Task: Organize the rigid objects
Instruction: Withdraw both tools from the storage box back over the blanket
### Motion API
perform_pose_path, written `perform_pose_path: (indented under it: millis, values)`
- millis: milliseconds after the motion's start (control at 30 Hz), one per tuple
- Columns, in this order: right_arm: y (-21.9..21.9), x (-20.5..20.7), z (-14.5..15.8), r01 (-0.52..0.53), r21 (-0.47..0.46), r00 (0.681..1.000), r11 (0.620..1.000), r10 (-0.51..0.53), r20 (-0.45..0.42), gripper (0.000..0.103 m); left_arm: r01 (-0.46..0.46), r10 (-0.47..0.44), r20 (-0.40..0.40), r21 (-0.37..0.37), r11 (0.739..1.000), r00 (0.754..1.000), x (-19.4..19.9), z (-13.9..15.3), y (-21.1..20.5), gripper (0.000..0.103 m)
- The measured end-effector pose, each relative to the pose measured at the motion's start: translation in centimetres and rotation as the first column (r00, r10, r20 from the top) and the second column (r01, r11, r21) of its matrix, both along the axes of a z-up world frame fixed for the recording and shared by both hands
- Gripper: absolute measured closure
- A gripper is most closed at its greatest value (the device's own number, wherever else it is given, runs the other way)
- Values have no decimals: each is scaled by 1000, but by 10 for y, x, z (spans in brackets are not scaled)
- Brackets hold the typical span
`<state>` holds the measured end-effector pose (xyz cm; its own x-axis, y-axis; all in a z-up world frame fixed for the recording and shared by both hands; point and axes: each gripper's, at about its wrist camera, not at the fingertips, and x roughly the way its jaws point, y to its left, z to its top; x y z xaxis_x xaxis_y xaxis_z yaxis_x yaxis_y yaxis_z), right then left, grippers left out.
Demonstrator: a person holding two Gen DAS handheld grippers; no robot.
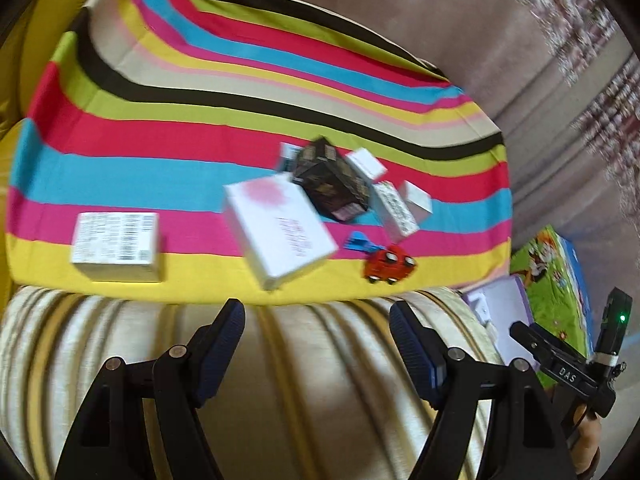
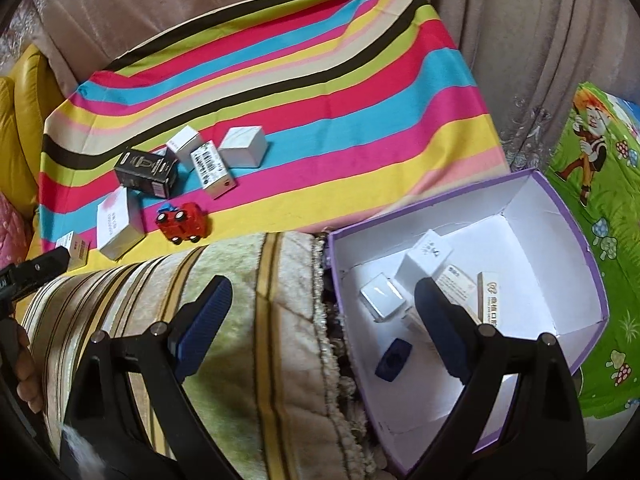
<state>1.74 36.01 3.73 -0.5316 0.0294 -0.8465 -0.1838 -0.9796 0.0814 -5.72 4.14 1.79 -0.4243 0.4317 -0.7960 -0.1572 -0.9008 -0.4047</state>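
Note:
On the striped cloth lie a black box, a large white box with a pink blot, a red toy car, a small blue piece, a barcode box off to the left, and small white boxes. My left gripper hovers open and empty over the beige striped blanket. My right gripper is open and empty too, straddling the rim of the purple-edged white box. That box holds several small white boxes and a dark blue object.
A beige striped blanket lies between the cloth and the purple-edged box. A green cartoon-print sheet lies at the right. A yellow cushion lies to the left of the cloth. Pinkish curtain fabric hangs behind.

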Motion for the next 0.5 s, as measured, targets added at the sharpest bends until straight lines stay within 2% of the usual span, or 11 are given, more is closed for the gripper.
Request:
perform_pose_path:
  millis: [400, 500]
  values:
    - [-14, -6, -4, -32, 19, 999, 999, 31, 24, 9, -133, 133, -5, -35, 990, 991, -5, -1, -59, 27]
    - [-15, -7, -5, -32, 16, 999, 999, 31, 29, 9, -158, 159, 5, -65, 985, 987, -9, -3, -67, 27]
